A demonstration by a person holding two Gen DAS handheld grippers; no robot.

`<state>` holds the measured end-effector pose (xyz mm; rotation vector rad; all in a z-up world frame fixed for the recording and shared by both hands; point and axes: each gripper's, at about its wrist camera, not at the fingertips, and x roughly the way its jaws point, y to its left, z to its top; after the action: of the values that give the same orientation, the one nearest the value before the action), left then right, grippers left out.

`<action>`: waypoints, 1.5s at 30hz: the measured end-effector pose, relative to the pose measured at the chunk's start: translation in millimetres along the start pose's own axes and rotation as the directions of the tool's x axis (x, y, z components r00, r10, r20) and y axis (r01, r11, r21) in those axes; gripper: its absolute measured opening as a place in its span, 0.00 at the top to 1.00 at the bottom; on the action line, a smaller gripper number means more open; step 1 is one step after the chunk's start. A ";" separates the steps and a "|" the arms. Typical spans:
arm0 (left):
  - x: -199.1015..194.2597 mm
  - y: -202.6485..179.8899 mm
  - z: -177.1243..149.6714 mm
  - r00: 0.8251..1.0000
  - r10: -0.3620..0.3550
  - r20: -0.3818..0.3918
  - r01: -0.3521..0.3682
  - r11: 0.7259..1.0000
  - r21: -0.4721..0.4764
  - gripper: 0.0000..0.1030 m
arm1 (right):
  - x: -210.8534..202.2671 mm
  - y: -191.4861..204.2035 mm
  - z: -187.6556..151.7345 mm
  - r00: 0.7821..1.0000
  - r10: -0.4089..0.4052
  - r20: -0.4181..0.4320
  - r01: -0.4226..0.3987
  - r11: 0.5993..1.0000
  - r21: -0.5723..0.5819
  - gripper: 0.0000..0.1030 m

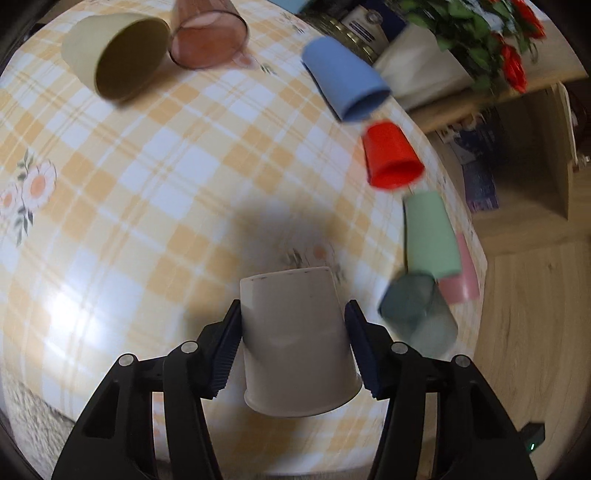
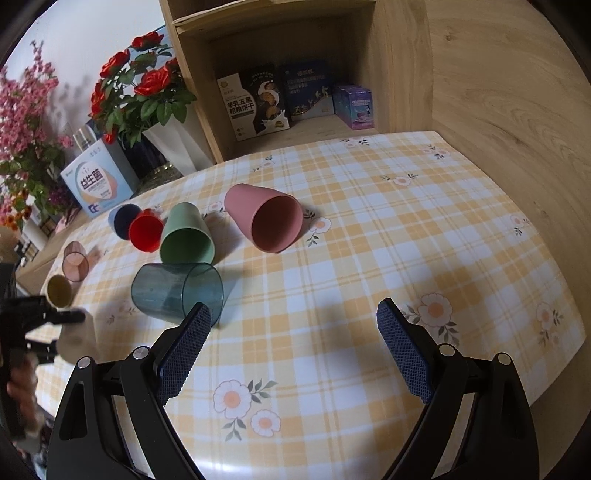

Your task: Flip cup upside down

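My left gripper (image 1: 293, 308) is shut on a white cup (image 1: 295, 339), its blue pads pressed on both sides. The cup is held above the checked tablecloth (image 1: 147, 192), its base pointing away from me and its open rim toward the camera. From the right wrist view the left gripper (image 2: 70, 328) shows blurred at the far left with the pale cup (image 2: 75, 341) in it. My right gripper (image 2: 293, 314) is open and empty above the tablecloth (image 2: 369, 240).
Several cups lie on their sides: olive (image 1: 114, 55), clear pink (image 1: 207, 35), blue (image 1: 343, 81), red (image 1: 391, 155), green (image 1: 430, 236), pink (image 2: 264, 221), clear teal (image 2: 177, 291). Flower vases and boxes (image 2: 98, 184) stand behind; a wooden shelf (image 2: 295, 74) holds boxes.
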<state>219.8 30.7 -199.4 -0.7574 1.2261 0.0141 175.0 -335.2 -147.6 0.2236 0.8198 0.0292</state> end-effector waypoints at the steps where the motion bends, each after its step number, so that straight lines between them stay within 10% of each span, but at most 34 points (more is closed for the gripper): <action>1: 0.6 -4.3 -7.0 1.000 -0.003 -0.012 0.003 1.000 0.013 0.48 | -1.2 -1.0 -0.7 1.000 0.000 0.000 0.000 1.000 0.003 0.14; 12: 57.1 -110.3 -88.3 0.976 -0.096 -0.194 0.135 0.971 0.198 0.48 | -18.9 -60.1 -5.1 0.995 -0.099 0.005 0.098 0.992 0.079 0.14; 22: 113.9 -184.9 -119.3 0.979 -0.052 -0.195 0.117 0.934 0.338 0.48 | -28.1 -124.0 -7.1 0.982 -0.186 -0.010 0.185 0.970 0.156 0.14; 45: 61.5 -183.4 -111.2 0.999 -0.041 -0.027 0.049 0.871 0.488 0.41 | -51.3 -94.3 -3.6 0.988 -0.157 -0.002 0.156 0.980 0.123 0.14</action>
<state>222.4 -190.7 -171.7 -0.3392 1.1596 -0.3330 131.7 -432.3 -132.6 0.2742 0.8301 -0.1699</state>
